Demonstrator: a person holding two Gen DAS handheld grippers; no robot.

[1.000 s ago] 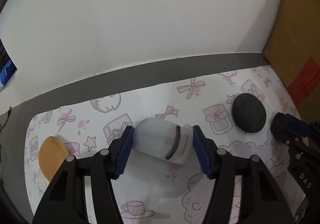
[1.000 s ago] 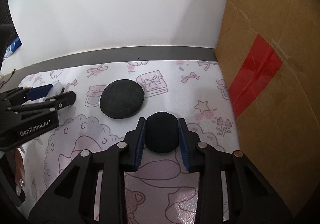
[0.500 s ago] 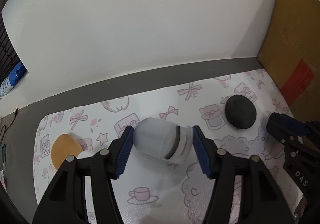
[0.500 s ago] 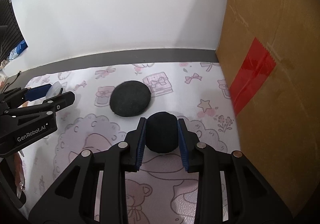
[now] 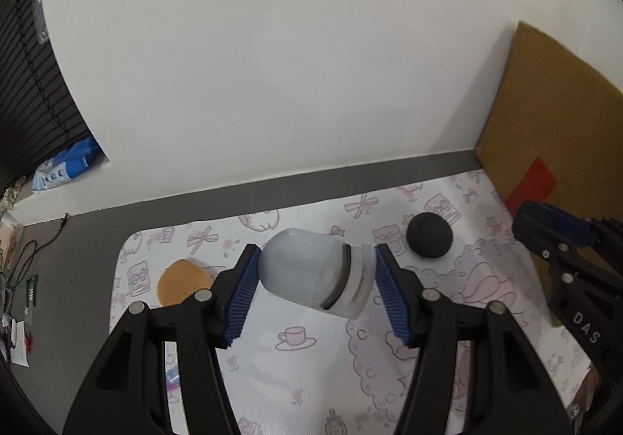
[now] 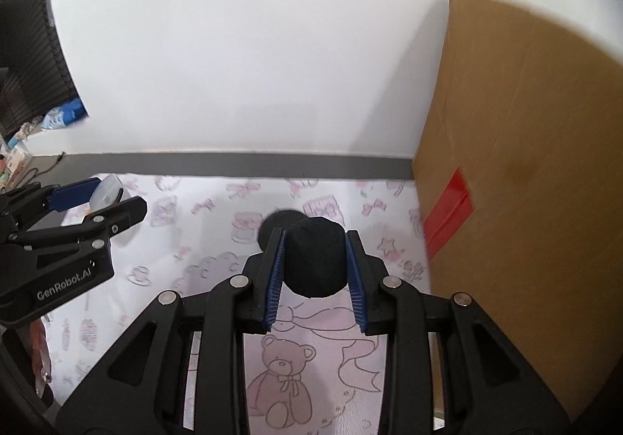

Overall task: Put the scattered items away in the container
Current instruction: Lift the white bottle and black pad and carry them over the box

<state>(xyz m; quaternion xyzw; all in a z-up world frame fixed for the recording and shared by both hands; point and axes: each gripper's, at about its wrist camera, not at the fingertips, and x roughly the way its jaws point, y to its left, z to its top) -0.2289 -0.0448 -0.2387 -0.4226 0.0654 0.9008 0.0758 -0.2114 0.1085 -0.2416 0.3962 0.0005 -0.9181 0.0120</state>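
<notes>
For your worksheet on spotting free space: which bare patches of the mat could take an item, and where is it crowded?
Free: the mat below the frosted jar, around the teacup print, and the stretch between the orange pad and the black puff. Crowded: the right side, where the right tongs sit by the cardboard box.

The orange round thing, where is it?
In the left wrist view, the orange pad lies on the patterned mat, left of the left gripper holding the frosted jar.
</notes>
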